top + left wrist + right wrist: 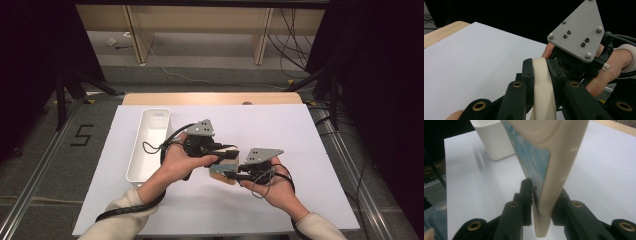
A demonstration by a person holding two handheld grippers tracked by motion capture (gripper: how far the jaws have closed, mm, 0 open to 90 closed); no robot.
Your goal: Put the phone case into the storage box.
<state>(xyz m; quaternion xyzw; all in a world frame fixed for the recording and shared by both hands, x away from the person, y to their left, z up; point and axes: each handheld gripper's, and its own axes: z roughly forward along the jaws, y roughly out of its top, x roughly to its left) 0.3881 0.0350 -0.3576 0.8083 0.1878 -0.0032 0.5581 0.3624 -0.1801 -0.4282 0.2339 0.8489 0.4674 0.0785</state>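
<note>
Both grippers meet over the middle of the white sheet [300, 150] covering the desk, sharing one object: a flat cream-edged plate [223, 169] with a blue marbled face, held on edge between them. The left gripper [227, 151] has its jaws closed down onto the cream rim. The right gripper [231, 174] has its jaws pressed against both faces of the same piece from the opposite side; no gap shows between pads and surface.

Assessment of progress: the plate is up off the desk and under a two-sided grip, so the pick-up appears done. Placement remains. The white bin [141, 150] stands empty at the left, just beside the left hand [176, 161], and would seem the likely destination, though that is a judgement.

View comparison: the high view gives the layout but the plate is largely masked by hands there. The right gripper view reveals the blue pattern [534, 155] and the bin [492, 140] behind. The left gripper view shows the cream rim [543, 82] edge-on, with the right gripper's grey plate [577, 31] beyond.
</note>
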